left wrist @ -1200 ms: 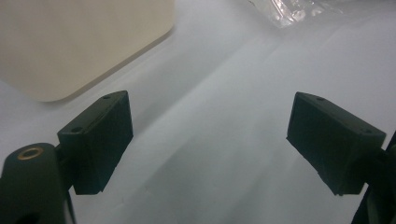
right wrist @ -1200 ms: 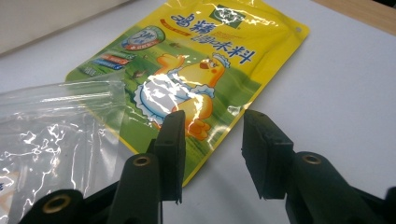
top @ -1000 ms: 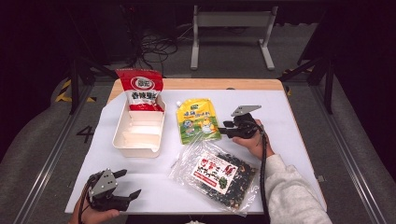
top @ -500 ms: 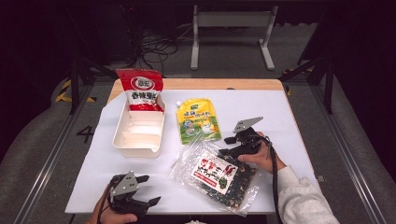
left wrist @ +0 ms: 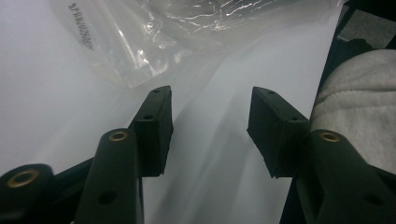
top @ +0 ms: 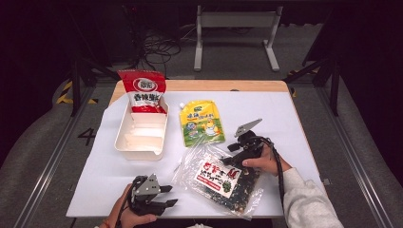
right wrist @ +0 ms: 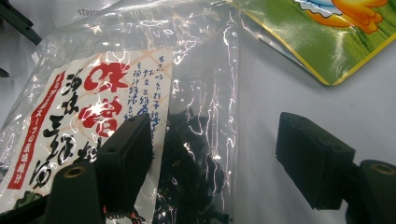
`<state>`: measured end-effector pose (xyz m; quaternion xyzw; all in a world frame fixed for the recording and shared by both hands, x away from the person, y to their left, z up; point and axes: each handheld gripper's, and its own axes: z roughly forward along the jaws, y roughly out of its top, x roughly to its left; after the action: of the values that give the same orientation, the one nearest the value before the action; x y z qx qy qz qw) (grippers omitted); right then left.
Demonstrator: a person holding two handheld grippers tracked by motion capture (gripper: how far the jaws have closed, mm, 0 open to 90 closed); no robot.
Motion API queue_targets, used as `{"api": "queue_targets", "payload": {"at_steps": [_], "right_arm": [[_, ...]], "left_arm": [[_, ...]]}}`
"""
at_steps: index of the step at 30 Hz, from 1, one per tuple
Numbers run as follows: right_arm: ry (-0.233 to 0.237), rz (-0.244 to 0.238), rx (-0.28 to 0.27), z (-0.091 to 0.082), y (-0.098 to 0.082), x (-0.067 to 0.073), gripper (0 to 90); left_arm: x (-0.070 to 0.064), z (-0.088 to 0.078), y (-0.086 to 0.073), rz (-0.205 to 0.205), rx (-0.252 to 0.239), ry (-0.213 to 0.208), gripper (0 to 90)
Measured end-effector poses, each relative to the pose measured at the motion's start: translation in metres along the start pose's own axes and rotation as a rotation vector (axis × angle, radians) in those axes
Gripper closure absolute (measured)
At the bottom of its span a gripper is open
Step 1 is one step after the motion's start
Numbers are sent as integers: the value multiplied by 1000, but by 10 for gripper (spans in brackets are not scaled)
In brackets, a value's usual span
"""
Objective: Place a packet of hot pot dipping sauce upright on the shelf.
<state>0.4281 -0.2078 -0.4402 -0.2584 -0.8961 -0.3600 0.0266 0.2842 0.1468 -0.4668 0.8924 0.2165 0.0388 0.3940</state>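
A clear bag of dark seaweed (top: 221,178) with a red-and-white label lies flat near the table's front. My right gripper (top: 229,154) hovers at the bag's far edge. Its jaws have just been opening. In the right gripper view it (right wrist: 212,121) stands open, one jaw over the label (right wrist: 116,102), the other over bare table, and the pads press on nothing. My left gripper (top: 172,196) lies at the front edge and points at the bag's near left corner. Its jaws have just been closing. It (left wrist: 210,93) is open, with only white table between the jaws and the bag's clear corner (left wrist: 135,42) ahead.
A yellow-green pouch (top: 202,123) lies flat just beyond the seaweed bag. A white tray (top: 124,142) stands at the left, with a red snack bag (top: 142,92) upright at its far end. The white table (top: 285,109) ends close behind my left hand.
My left gripper has slid right along the front edge toward the seaweed bag, and its jaws stand narrower. My right gripper has come from the pouch's side down to the bag's far edge.
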Motion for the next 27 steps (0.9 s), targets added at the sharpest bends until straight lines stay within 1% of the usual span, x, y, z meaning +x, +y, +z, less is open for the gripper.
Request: {"api": "queue_targets", "payload": {"at_steps": [1, 3, 6, 7, 8, 9, 10, 12, 14, 15, 16, 17, 19, 20, 22, 25, 27], "right_arm": [[2, 2, 2, 0, 0, 0, 270], [21, 0, 4, 2, 0, 0, 265], [48, -2, 18, 6, 1, 0, 257], [51, 0, 23, 6, 2, -1, 252], [57, 1, 31, 7, 3, -1, 252], [83, -12, 44, 7, 4, -1, 252], [90, -19, 52, 8, 5, 0, 250], [96, -18, 64, 8, 6, 0, 262], [116, -33, 79, 8, 6, 1, 263], [118, -32, 81, 7, 6, 1, 268], [124, -24, 83, 6, 5, 0, 277], [135, -16, 82, 6, 5, 0, 291], [166, -3, 81, 5, 3, -2, 313], [173, -2, 79, 5, 2, -3, 320], [175, -5, 78, 5, 2, -3, 330], [175, -2, 81, 4, 2, -3, 358], [172, 0, 74, 2, 1, -3, 450]], "left_arm": [[0, 2, 2, 4, -3, -4, 533], [1, 6, 6, -8, -2, -12, 545], [3, 10, 11, -9, 2, 1, 585], [3, 11, 12, -8, 5, 13, 596], [2, 13, 14, 3, 7, 30, 606], [2, 14, 15, 3, 8, 45, 609], [2, 16, 16, 1, 7, 57, 610], [1, 18, 19, 18, 18, 91, 618], [1, 20, 21, 14, 16, 109, 617], [1, 21, 23, 15, 16, 122, 616], [1, 23, 23, 17, 13, 144, 606], [1, 25, 25, 12, 10, 159, 570], [4, 28, 28, 10, 7, 166, 567], [5, 29, 30, 6, 5, 165, 563], [6, 31, 31, -2, -3, 164, 561], [6, 32, 33, 4, -7, 169, 558], [6, 30, 31, 6, -11, 169, 558]]}}
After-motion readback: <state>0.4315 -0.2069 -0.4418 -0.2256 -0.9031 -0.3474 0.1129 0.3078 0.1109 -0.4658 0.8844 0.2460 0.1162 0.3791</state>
